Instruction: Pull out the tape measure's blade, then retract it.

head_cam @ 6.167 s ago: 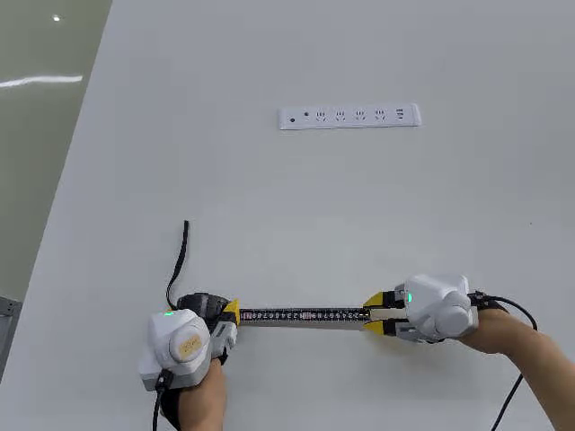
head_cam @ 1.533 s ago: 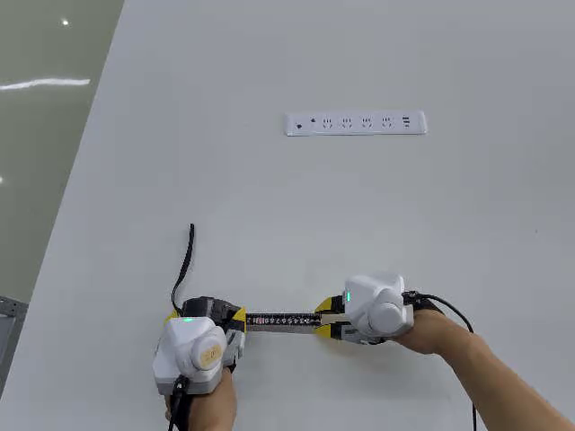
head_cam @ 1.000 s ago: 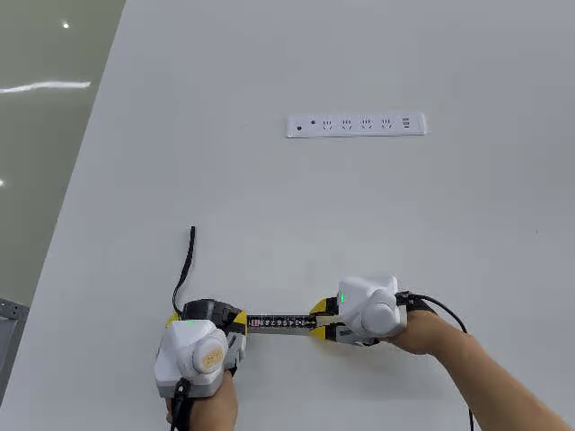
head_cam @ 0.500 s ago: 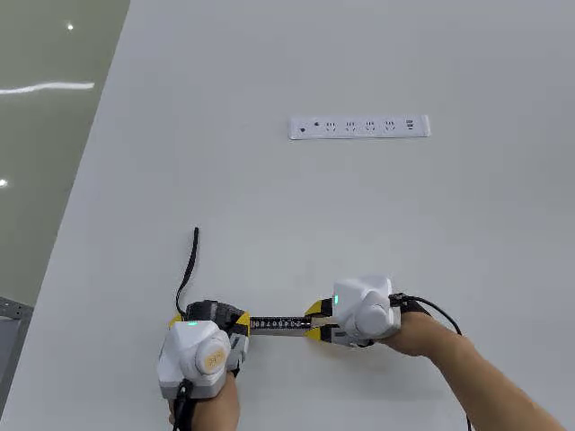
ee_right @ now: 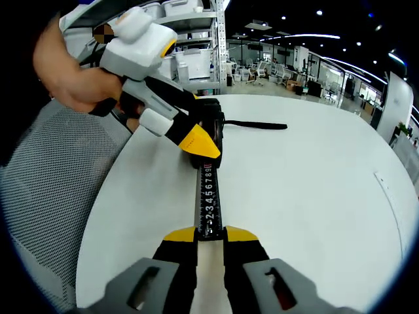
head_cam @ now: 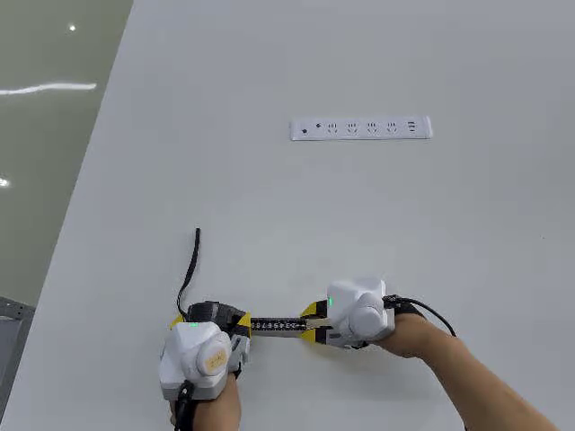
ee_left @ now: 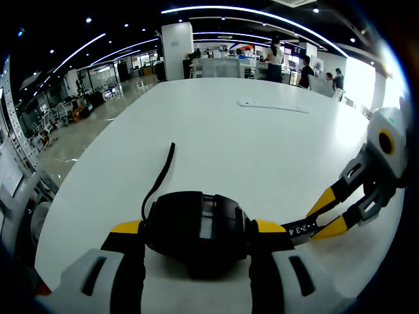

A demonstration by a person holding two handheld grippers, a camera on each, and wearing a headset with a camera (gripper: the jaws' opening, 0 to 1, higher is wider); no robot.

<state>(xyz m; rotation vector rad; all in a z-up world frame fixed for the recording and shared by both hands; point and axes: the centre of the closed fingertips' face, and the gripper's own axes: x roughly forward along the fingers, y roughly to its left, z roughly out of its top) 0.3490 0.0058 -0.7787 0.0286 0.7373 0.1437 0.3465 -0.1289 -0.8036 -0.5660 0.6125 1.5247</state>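
The black tape measure case [head_cam: 214, 313] [ee_left: 196, 226] lies on the white table with its black strap [head_cam: 189, 265] trailing away from me. My left gripper [head_cam: 235, 328] [ee_left: 196, 229] is shut on the case, one yellow-tipped jaw on each side. A short length of numbered blade [head_cam: 277, 323] [ee_right: 208, 199] runs from the case [ee_right: 211, 127] to my right gripper [head_cam: 308, 322] [ee_right: 209, 233]. That gripper is shut on the blade's end. The right gripper [ee_left: 324, 212] also shows at the right of the left gripper view.
A white power strip [head_cam: 360, 127] [ee_left: 272, 106] lies further back on the table [head_cam: 359, 224]. The table's left edge runs close to my left hand, with the floor [head_cam: 45, 135] beyond it. A cable [head_cam: 427, 310] trails from the right gripper.
My right gripper has moved left toward the case, still holding the blade end, so the exposed blade has grown much shorter. The left gripper stays on the case.
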